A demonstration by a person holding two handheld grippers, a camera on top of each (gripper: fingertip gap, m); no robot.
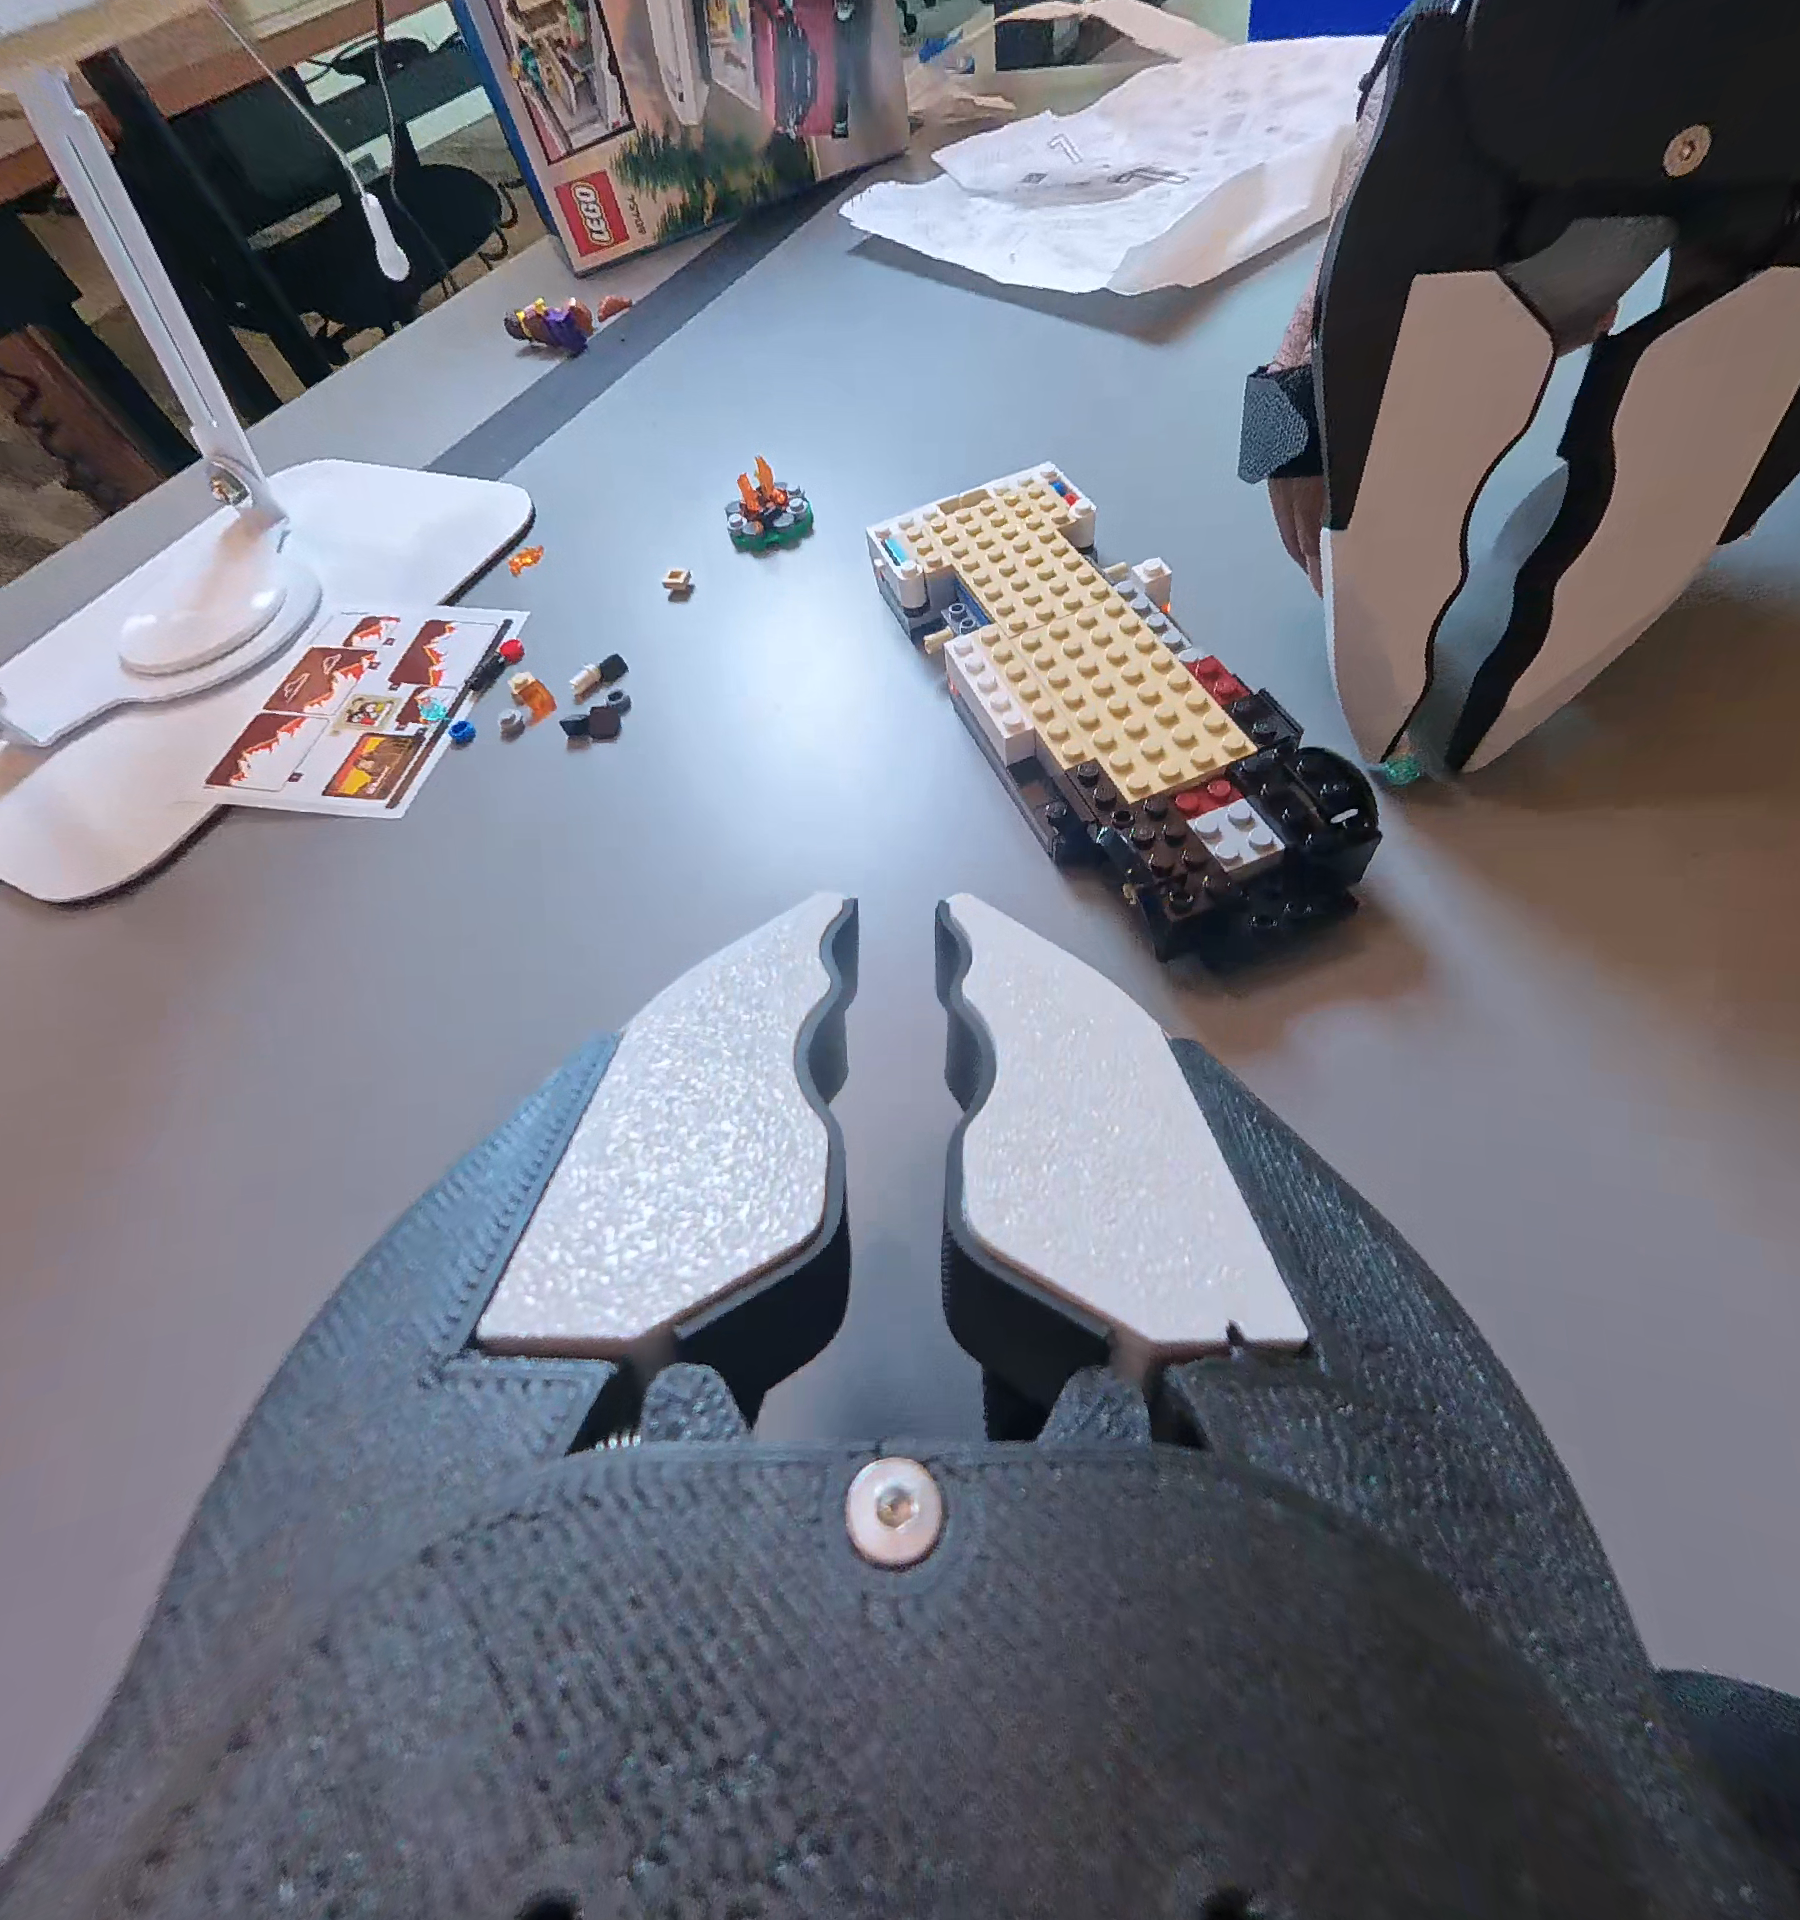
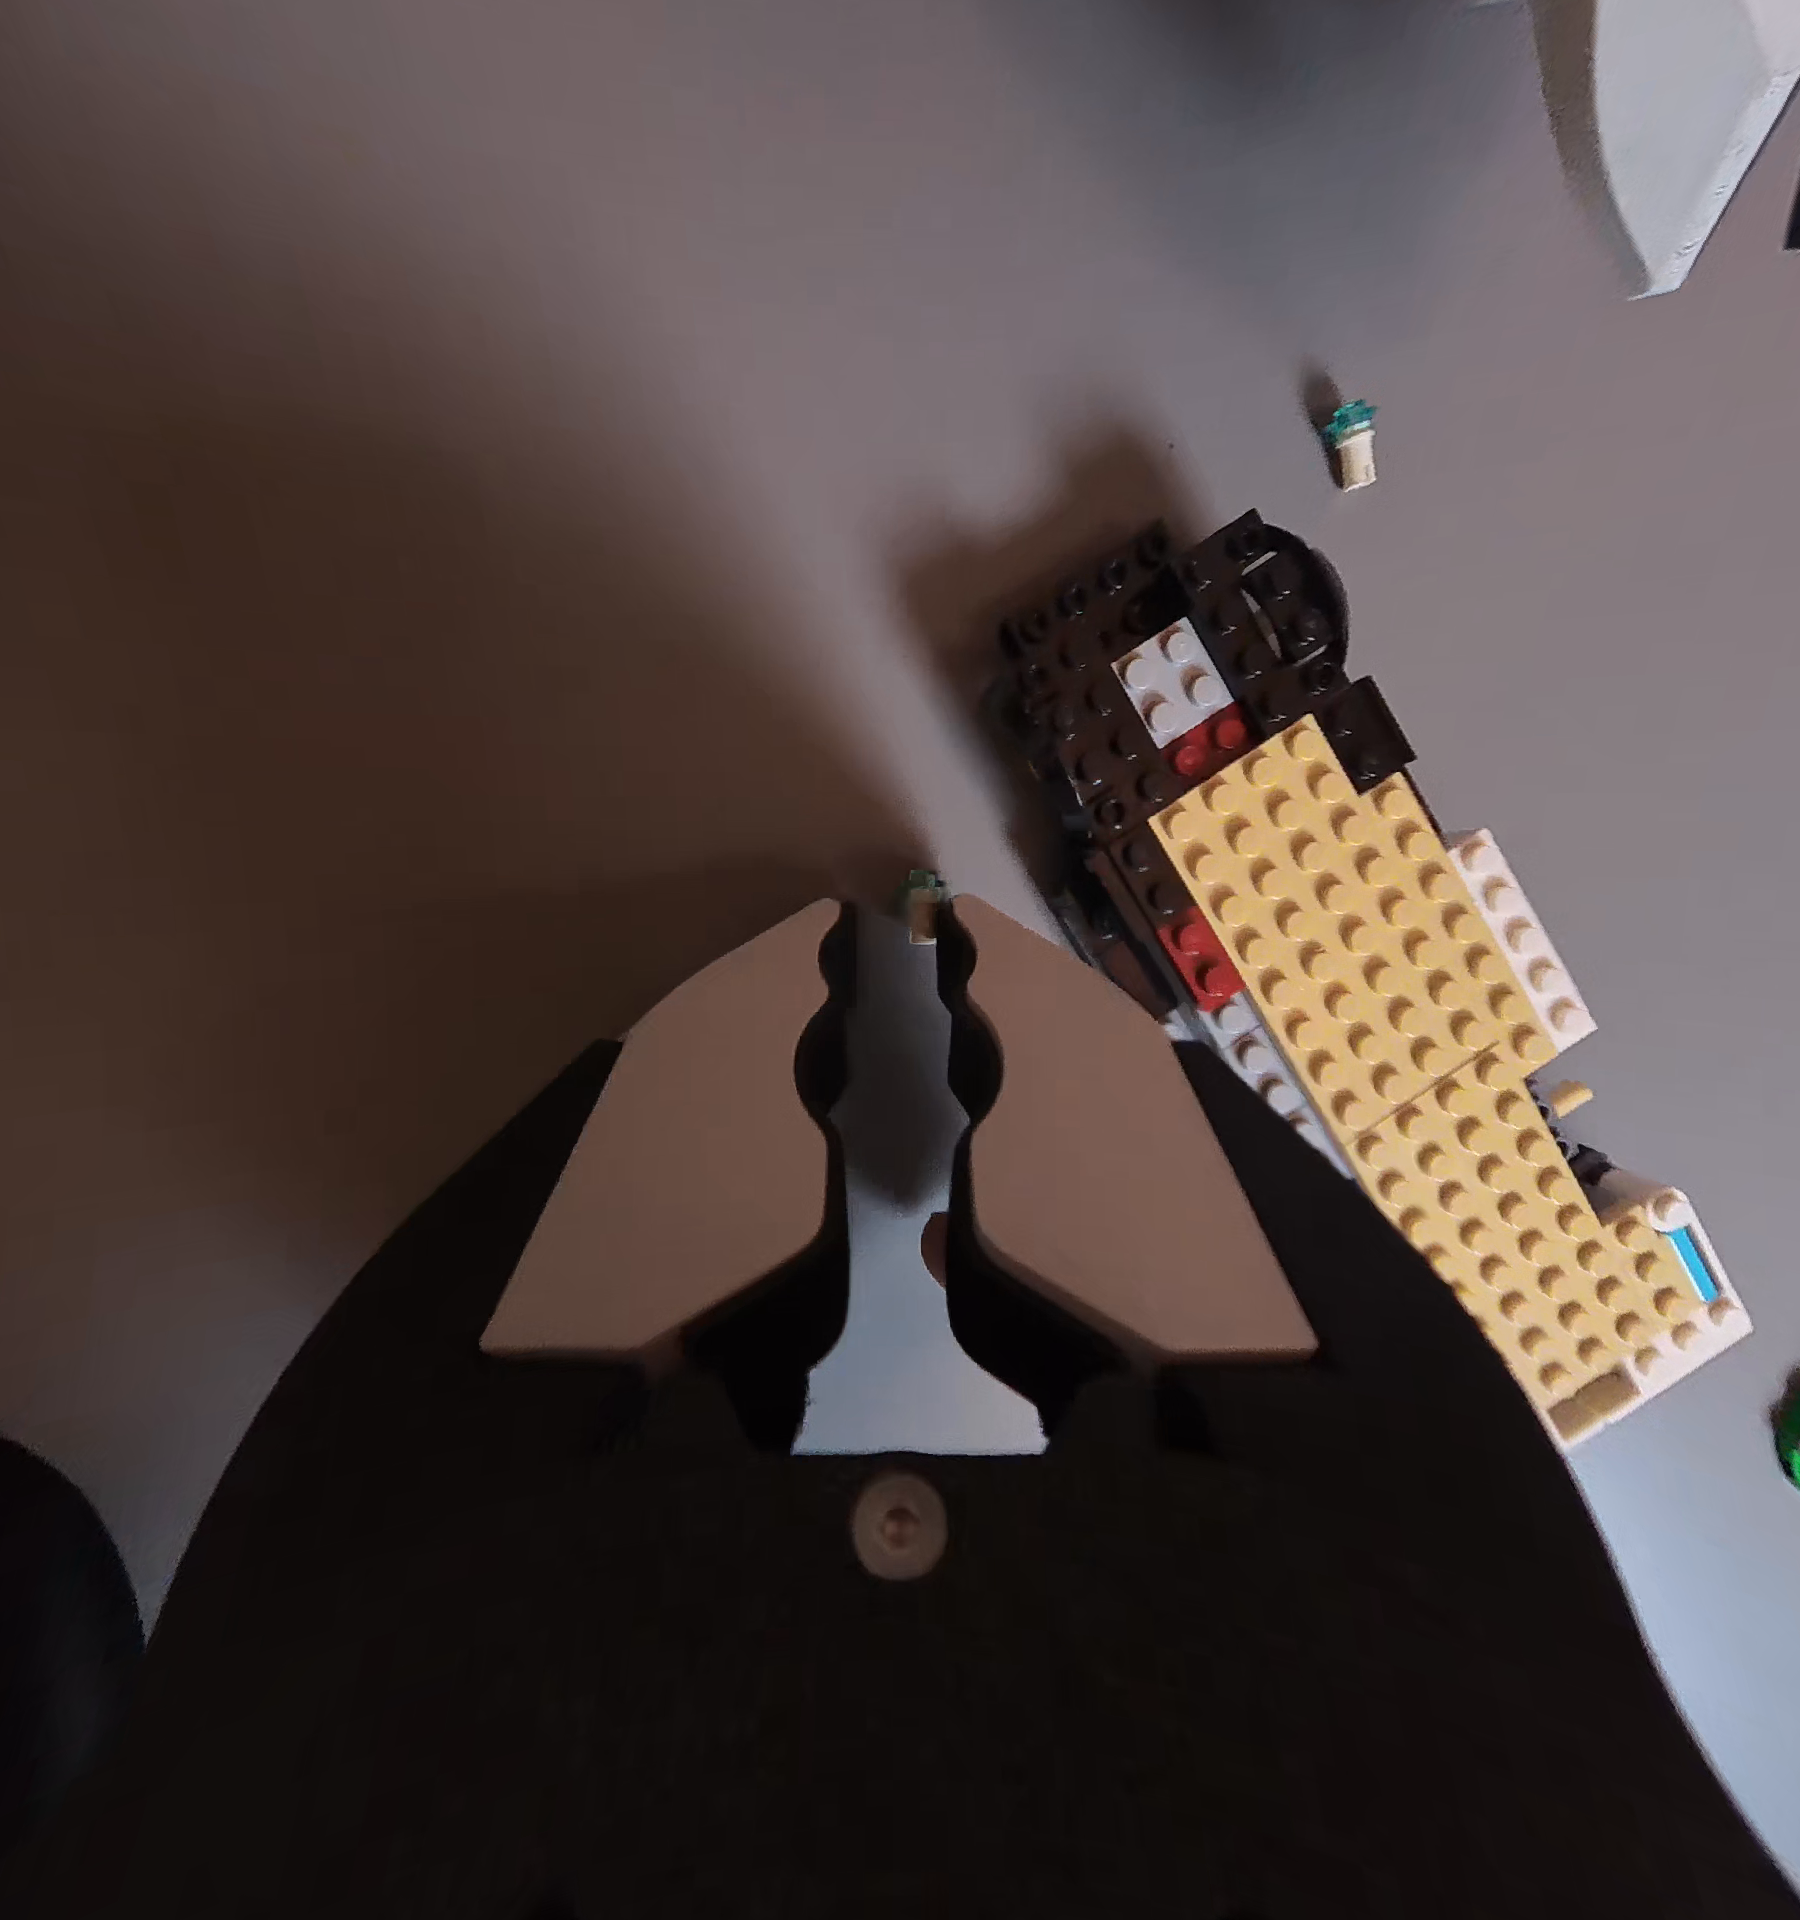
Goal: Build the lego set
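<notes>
The left tool point(image 1: 896, 914) hangs low over the grey worktop point(image 1: 667, 987), its textured white fingers slightly spread with nothing between them. The right tool point(image 2: 896, 920) is slightly spread too; a tiny tan and teal piece point(image 2: 925, 912) lies against one finger only, just beside the studded brick model point(image 2: 1322, 935).

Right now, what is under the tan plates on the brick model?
Only the edges show: white bricks along one side and black bricks at the near end, standing on the grey table. The interior beneath the tan plates is covered.
</notes>
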